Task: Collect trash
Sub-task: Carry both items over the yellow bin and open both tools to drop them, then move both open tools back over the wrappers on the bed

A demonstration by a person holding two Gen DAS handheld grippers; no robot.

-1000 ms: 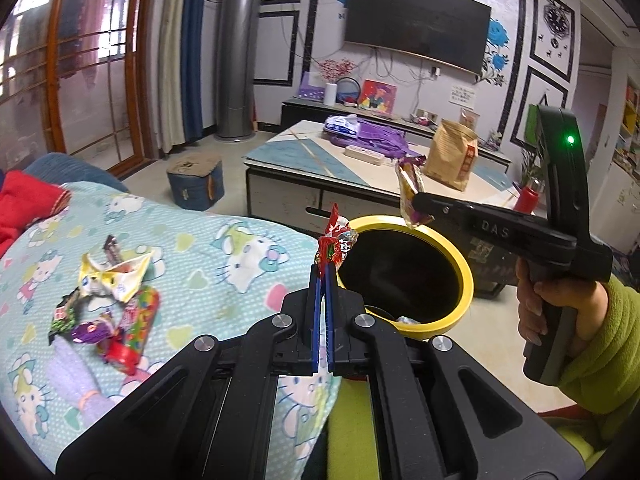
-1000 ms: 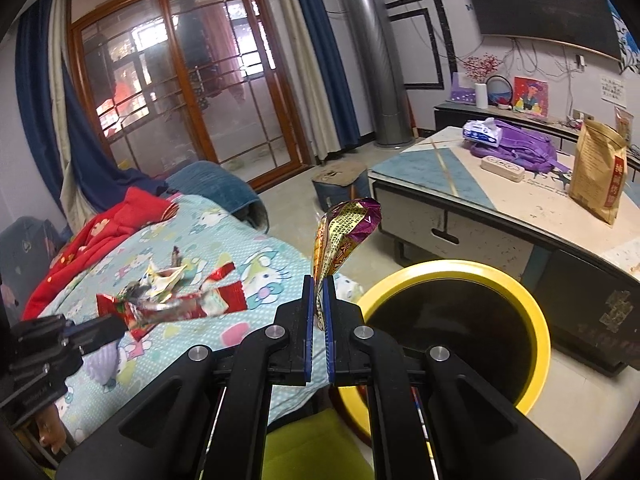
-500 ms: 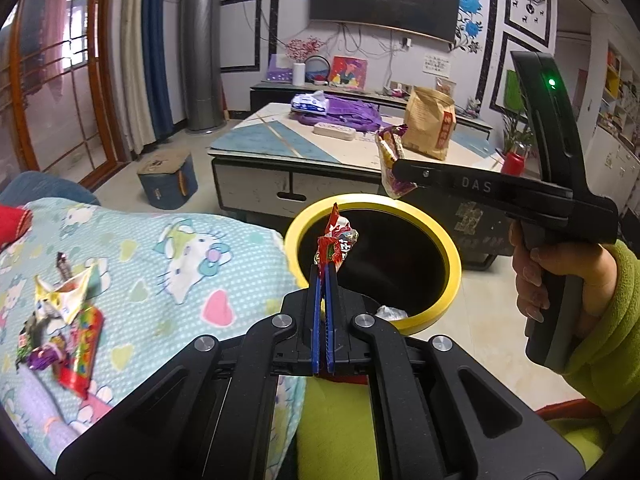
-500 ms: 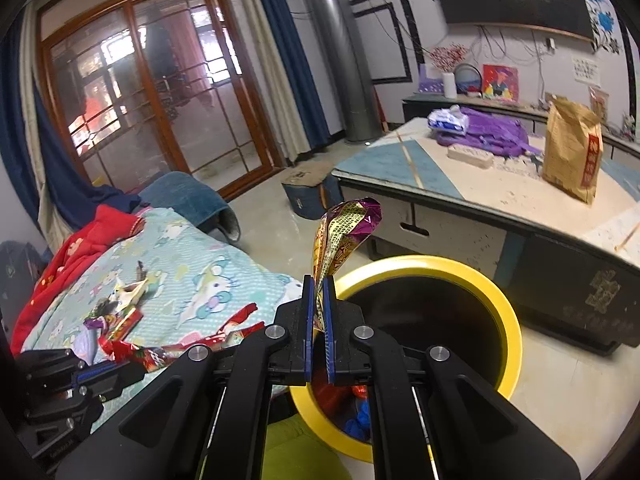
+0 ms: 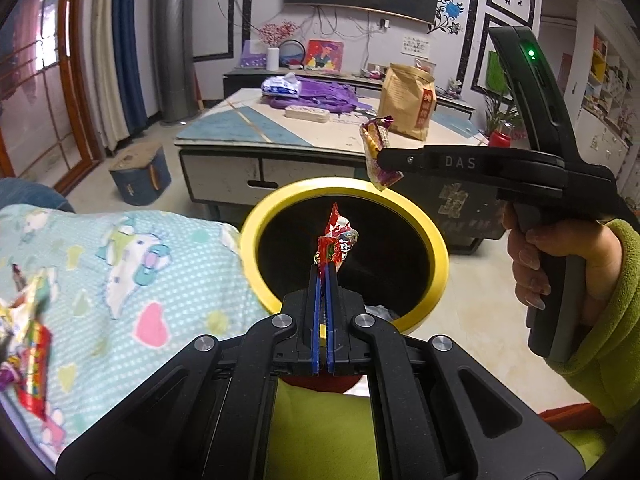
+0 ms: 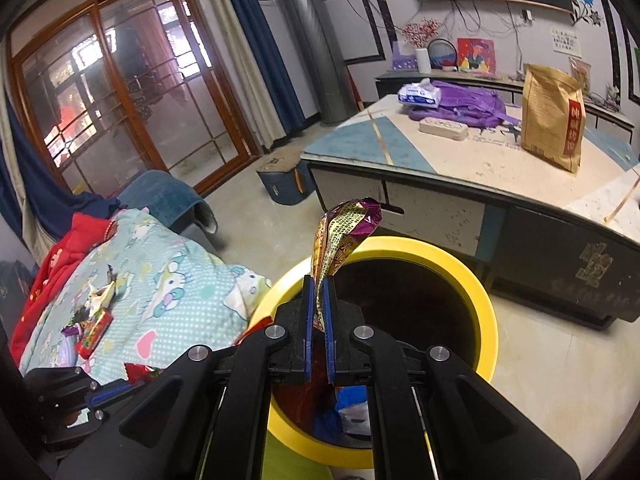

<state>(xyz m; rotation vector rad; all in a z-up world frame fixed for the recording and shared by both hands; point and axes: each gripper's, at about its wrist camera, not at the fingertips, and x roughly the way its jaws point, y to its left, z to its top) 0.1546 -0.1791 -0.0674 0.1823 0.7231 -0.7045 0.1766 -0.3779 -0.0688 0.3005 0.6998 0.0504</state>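
My left gripper [image 5: 323, 270] is shut on a red snack wrapper [image 5: 335, 240], which hangs over the mouth of the yellow-rimmed black bin [image 5: 436, 240]. My right gripper [image 6: 319, 280] is shut on a gold and purple wrapper [image 6: 346, 236] above the near rim of the same bin [image 6: 484, 300]. In the left wrist view the right gripper [image 5: 382, 158] comes in from the right, held by a hand [image 5: 528, 252] in a green sleeve, with its wrapper [image 5: 376, 152] above the bin's far rim. Trash [image 6: 348, 408] lies at the bin's bottom.
Several more wrappers [image 6: 94, 312] lie on a light-blue cartoon-print blanket [image 5: 120, 264] left of the bin. A low table [image 6: 480, 172] with a brown paper bag [image 6: 552, 124] and purple cloth [image 6: 464, 108] stands behind the bin. A small blue stool [image 5: 140, 176] sits on the floor.
Both grippers, still shut on their wrappers, have moved right from over the blanket to over the bin. The bin now fills the middle of both views and the blanket wrappers have slid left.
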